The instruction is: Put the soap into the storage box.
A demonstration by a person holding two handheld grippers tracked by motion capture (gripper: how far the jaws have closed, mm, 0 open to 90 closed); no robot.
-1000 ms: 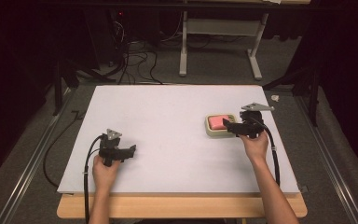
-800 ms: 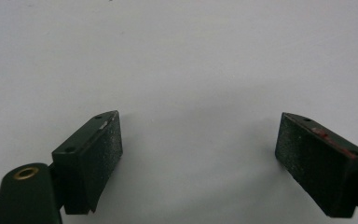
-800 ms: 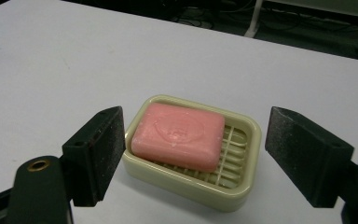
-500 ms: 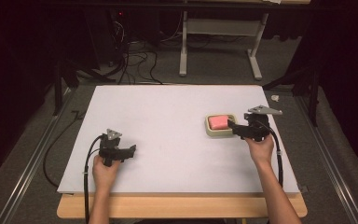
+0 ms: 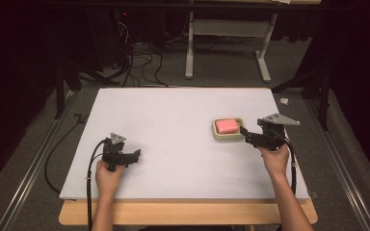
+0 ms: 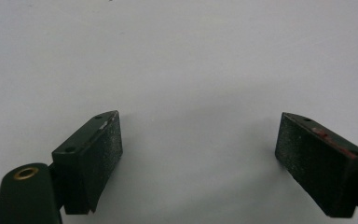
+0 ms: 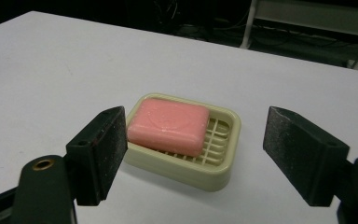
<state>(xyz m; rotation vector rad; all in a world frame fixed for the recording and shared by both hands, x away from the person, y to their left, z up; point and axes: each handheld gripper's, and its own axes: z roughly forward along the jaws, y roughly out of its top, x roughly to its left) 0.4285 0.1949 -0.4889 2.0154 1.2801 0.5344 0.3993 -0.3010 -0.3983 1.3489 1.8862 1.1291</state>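
Rectangular pink soap bar (image 7: 168, 125) lies in a cream slatted plastic dish (image 7: 223, 161) on the white surface (image 5: 173, 120), just ahead of right gripper (image 7: 193, 156), fingers (image 7: 103, 151) wide, not touching. Left gripper (image 6: 198, 161) w/ fingers wide over bare surface, well apart.

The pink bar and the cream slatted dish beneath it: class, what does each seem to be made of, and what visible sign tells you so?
The pink rectangular bar looks like solid soap: matte, faintly speckled, with softly rounded edges and a shallow pressed oval on top. The cream slatted dish looks like moulded plastic: smooth, slightly glossy, one even colour, with a thin rolled rim and drainage slats. Neither can be confirmed by look alone.
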